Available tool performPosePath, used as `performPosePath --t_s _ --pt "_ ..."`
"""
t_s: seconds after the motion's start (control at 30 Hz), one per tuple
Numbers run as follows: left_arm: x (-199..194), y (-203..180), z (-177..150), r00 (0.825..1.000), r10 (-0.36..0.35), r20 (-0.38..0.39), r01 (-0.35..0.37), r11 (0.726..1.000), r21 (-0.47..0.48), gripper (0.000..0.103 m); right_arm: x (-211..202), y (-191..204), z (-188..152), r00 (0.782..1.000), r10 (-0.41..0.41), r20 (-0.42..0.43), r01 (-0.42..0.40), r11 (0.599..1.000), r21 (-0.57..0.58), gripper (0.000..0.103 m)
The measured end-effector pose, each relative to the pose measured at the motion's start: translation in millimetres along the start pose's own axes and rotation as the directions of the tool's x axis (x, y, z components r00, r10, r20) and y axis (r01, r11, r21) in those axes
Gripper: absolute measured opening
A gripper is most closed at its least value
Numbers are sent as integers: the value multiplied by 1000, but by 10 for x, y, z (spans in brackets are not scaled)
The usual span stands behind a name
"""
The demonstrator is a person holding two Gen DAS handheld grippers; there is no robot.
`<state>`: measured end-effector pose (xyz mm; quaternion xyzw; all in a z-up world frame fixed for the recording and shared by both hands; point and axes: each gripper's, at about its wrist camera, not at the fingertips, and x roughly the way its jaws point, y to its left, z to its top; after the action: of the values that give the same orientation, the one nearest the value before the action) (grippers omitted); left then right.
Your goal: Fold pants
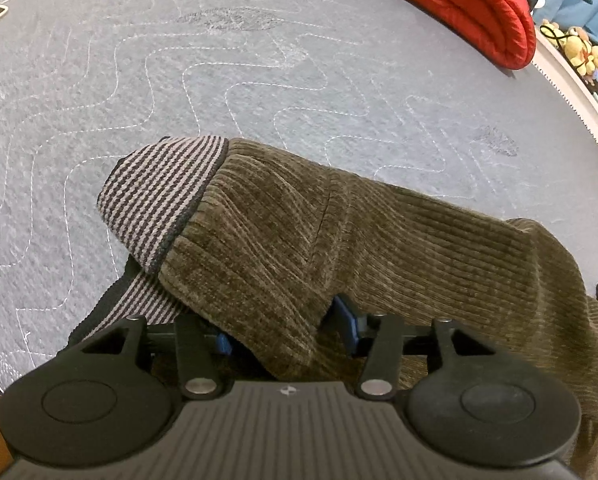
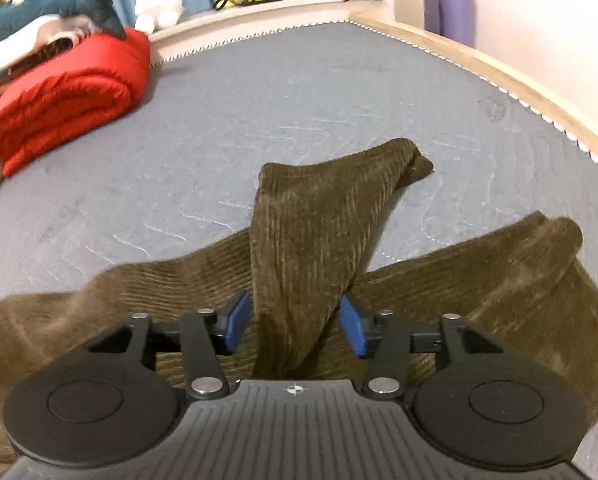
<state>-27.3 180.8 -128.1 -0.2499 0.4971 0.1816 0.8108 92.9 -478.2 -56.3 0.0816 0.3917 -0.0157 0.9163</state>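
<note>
Where left wrist shows the waistband (image 1: 159, 196) — right wrist doesn't.

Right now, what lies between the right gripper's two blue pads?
In the right wrist view, a raised fold of the olive corduroy pants stands between the right gripper pads; the jaws stand apart, not pinching it.

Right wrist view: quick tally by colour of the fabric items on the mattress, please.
Olive-brown: 1, the corduroy pants
Red: 1, the folded quilt
Total: 2 on the grey mattress. The soft toys sit beyond its edge, so I left them out.
</note>
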Motion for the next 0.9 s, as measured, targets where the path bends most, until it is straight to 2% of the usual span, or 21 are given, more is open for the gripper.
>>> performPosePath --t_s 0.1,0.17,0.2,0.27,0.33,0.37,0.57,0.7,0.77,0.8,0.87,0.9 --pt "16 -13 6 1000 5 4 -5 1000 5 53 156 -5 -32 999 -14 -44 12 1000 -29 53" --pt "10 -17 2 1000 -3 8 3 1000 16 42 217 -2 -52 998 -32 -60 29 999 -45 49" --pt "5 -23 -3 1000 -6 12 5 1000 23 41 242 5 -74 997 -44 -69 39 997 -60 43" --pt "-10 -25 -7 1000 -15 16 14 999 33 32 271 6 -95 996 -48 -74 42 996 -77 11" --pt "-36 -8 -11 999 -25 21 24 999 33 27 229 -8 -101 998 -30 -62 26 998 -66 0" --pt "-51 3 -10 999 -32 24 31 999 34 22 192 -22 -94 998 -30 -47 27 998 -55 0" --pt "-245 91 -7 994 -96 52 96 995 8 14 -194 -290 -20 996 -29 84 24 998 53 0" --pt "-430 237 -49 987 -148 68 152 987 -52 12 -278 -456 -82 997 33 74 -37 997 61 1" --pt "-517 306 -66 986 -139 97 146 987 -73 11 -251 -435 -103 996 57 62 -59 998 36 5" --pt "-542 327 -65 985 -132 107 141 987 -77 11 -235 -415 -103 996 62 60 -63 998 29 9" --pt "-504 316 -45 986 -136 93 142 988 -65 11 -196 -337 -95 994 92 53 -93 995 23 37" --pt "-463 314 -41 988 -132 81 137 988 -70 11 -160 -295 -86 994 99 48 -100 995 23 43"
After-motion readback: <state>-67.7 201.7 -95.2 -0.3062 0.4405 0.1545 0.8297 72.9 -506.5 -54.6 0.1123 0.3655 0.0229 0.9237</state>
